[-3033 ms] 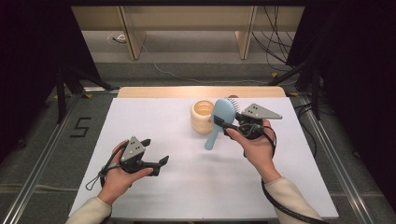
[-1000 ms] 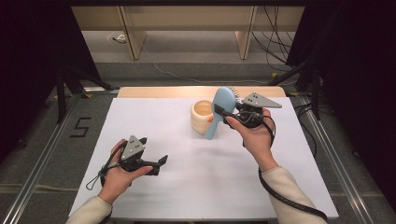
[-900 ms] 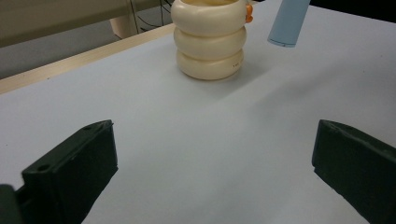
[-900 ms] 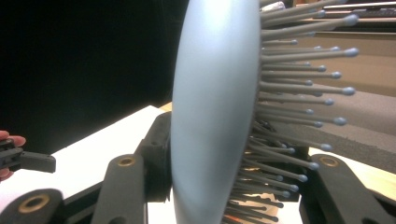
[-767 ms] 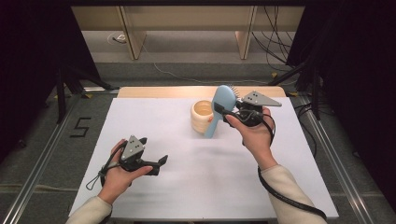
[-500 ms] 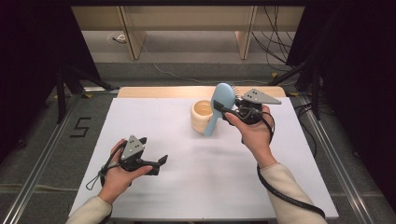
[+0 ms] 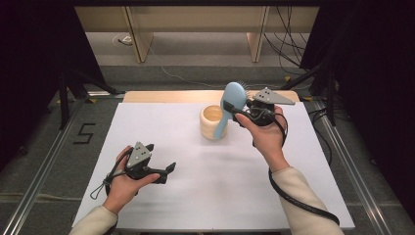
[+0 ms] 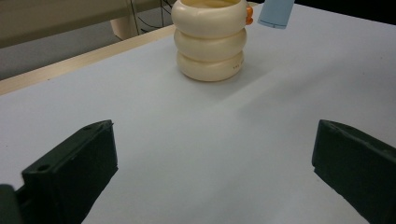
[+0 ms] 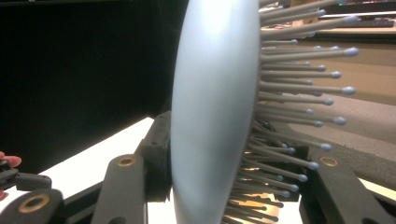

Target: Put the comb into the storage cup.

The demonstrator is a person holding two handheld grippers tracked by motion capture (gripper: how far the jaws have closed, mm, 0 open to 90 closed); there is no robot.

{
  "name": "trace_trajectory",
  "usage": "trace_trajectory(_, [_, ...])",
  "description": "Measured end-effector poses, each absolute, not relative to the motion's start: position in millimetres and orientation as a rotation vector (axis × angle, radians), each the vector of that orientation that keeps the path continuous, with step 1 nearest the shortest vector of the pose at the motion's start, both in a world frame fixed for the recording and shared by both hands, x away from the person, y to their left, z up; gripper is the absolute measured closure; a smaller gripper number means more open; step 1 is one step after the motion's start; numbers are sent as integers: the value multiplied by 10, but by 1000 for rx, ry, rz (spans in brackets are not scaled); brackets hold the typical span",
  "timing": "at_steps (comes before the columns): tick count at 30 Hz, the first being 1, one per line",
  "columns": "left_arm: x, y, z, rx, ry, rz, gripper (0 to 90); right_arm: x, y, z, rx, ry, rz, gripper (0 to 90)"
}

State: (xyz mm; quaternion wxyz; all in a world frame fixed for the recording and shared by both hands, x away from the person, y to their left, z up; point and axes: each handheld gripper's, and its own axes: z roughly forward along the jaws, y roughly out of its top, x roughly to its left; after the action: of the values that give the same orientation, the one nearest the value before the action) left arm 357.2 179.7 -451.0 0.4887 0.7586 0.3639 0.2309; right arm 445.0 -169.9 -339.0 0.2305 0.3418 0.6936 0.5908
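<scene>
A light blue hairbrush (image 7: 233,98) hangs nearly upright, head up and handle down, with my right gripper (image 7: 236,112) shut on it just below the head. In the right gripper view the brush (image 9: 212,107) stands edge-on between the jaws, bristles to the right. Its handle end (image 8: 276,11) hangs in the air close to the rim of a cream ribbed cup (image 7: 211,123), apart from it. The cup (image 8: 210,39) stands upright on the white table (image 7: 205,186). My left gripper (image 7: 160,157) rests low at the front left, open, nothing between its jaws (image 8: 212,177).
The table's far edge is a wooden strip (image 7: 161,96). Metal rails (image 7: 44,171) run along both sides on the floor, where a painted "5" (image 7: 84,133) lies at the left. Cables (image 7: 288,54) trail at the back right.
My right hand has carried the brush up and leftward, from a slant beside the cup to nearly upright with the handle by the cup's rim. The left hand has stayed put.
</scene>
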Motion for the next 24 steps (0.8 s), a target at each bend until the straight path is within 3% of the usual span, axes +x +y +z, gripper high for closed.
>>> trace_trajectory(24, [3573, 1791, -4511, 1841, 886, 559, 0, 4507, -1714, -3310, 951, 1827, 1645, 517])
